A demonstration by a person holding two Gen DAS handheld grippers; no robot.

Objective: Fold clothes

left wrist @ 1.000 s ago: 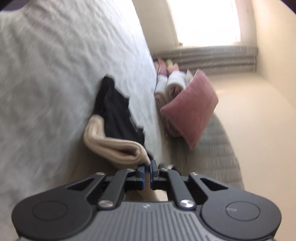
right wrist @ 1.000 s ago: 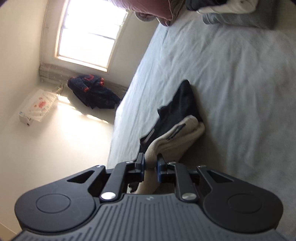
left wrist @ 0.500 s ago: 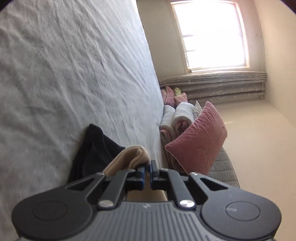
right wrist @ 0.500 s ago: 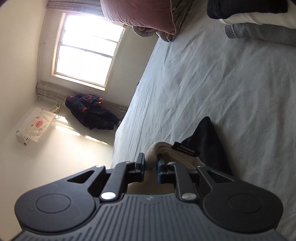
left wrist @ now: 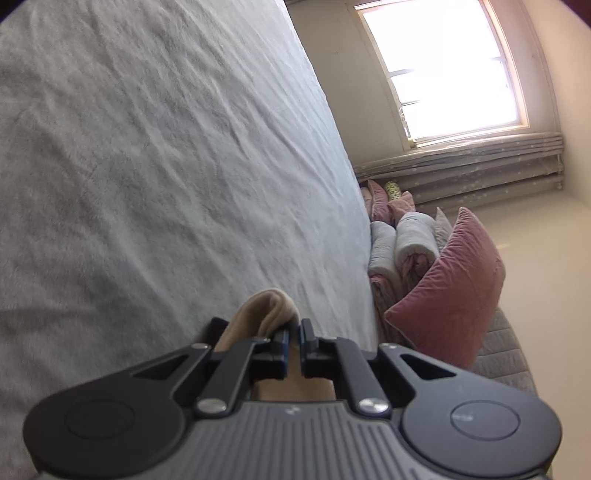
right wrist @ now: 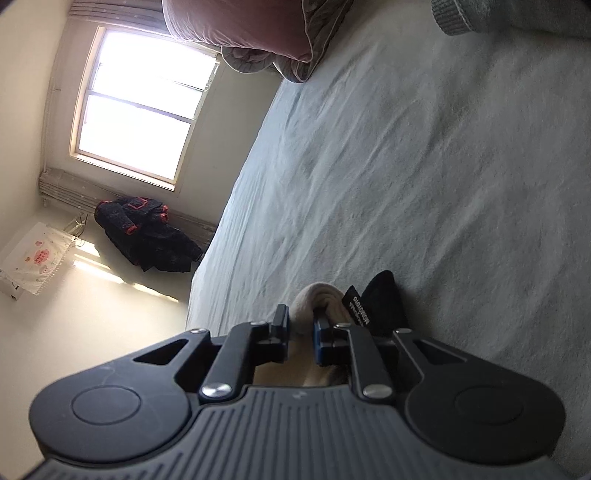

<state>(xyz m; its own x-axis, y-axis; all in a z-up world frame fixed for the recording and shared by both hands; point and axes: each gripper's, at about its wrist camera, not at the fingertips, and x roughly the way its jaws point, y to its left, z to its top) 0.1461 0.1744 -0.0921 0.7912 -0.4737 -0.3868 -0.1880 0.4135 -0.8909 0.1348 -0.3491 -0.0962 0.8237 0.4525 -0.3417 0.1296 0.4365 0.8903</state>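
Note:
A garment with a beige outside and a black lining hangs between both grippers over the grey bed sheet [left wrist: 166, 166]. My left gripper [left wrist: 294, 338] is shut on a beige fold of the garment [left wrist: 266, 308], most of which is hidden under the gripper body. My right gripper [right wrist: 301, 326] is shut on another beige fold [right wrist: 317, 297]. Just right of that fold the black lining [right wrist: 384, 299] and its black label [right wrist: 357, 304] stick up.
A pink pillow [left wrist: 447, 291] and rolled bedding [left wrist: 406, 240] lie at the bed's end. A grey knit garment [right wrist: 498, 14] lies on the sheet at top right. A dark jacket [right wrist: 144, 232] hangs by the window [right wrist: 144, 107].
Both grippers have pulled the garment toward the cameras. The black part that lay stretched out on the sheet a second ago is now almost all hidden under the grippers.

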